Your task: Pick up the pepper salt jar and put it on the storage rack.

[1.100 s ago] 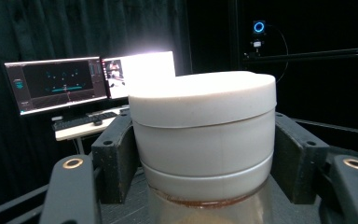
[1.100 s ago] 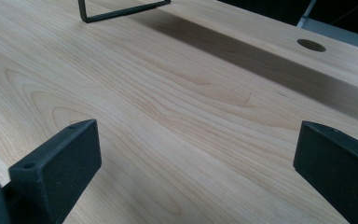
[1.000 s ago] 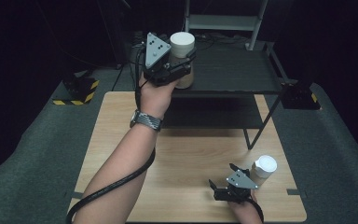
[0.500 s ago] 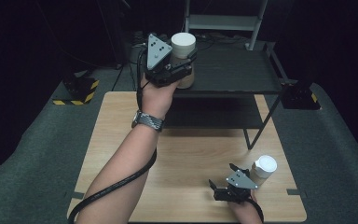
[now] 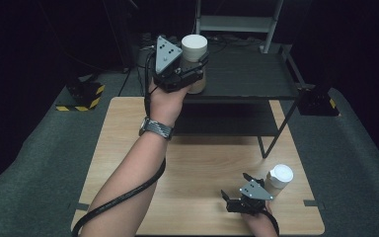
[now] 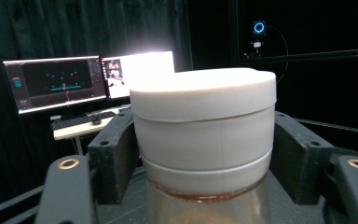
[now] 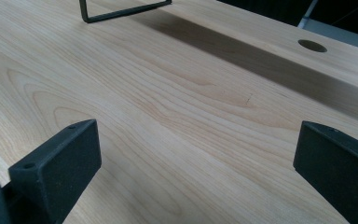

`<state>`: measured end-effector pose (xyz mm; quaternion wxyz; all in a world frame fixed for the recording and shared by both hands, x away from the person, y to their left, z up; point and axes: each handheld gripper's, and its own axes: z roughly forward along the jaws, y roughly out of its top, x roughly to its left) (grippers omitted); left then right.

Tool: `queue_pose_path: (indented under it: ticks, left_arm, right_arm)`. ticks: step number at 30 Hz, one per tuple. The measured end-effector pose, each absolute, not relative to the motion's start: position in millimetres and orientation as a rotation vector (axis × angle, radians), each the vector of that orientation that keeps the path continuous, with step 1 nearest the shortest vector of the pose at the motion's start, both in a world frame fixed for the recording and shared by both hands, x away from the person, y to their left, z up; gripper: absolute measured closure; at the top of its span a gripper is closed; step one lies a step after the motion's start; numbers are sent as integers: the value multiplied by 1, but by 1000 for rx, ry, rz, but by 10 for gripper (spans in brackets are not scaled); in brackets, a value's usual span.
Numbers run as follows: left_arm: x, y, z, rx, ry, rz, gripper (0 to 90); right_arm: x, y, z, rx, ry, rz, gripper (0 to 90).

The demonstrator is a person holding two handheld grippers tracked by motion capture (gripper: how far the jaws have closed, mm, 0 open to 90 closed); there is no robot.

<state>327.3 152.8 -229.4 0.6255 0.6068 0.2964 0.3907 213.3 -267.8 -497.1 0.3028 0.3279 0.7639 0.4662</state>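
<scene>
White-lidded jar (image 5: 194, 48) between just-opening jaws of left gripper (image 5: 192, 74)

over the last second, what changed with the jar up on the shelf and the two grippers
The left gripper has just been opening its jaws around the white-lidded jar on the black shelf; in the left gripper view, slim gaps show between pads and jar, so it looks let go. The jar stays upright in place. The right gripper, open over the wooden table, and the second jar beside it have not moved.
</scene>
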Motion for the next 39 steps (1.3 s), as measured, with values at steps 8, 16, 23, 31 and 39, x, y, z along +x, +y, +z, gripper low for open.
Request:
queue_pose_path:
  ticks: [8,16,23,31,39]
  left_arm:
    - [322,153,-228,1397,723,880,34]
    - [313,160,-230,1411,712,887,4]
    - [305,166,-230,1410,725,878,4]
    - [293,173,-237,1421,722,856,4]
    - [282,183,-253,1433,707,827,4]
  right_arm:
    - [213,-267,-497,866,2027,1230,0]
    - [213,-266,-497,861,2027,1225,0]
    - [213,-266,-497,861,2025,1226,0]
    - [212,-266,-497,860,2023,1227,0]
    - [212,-266,-497,858,2025,1225,0]
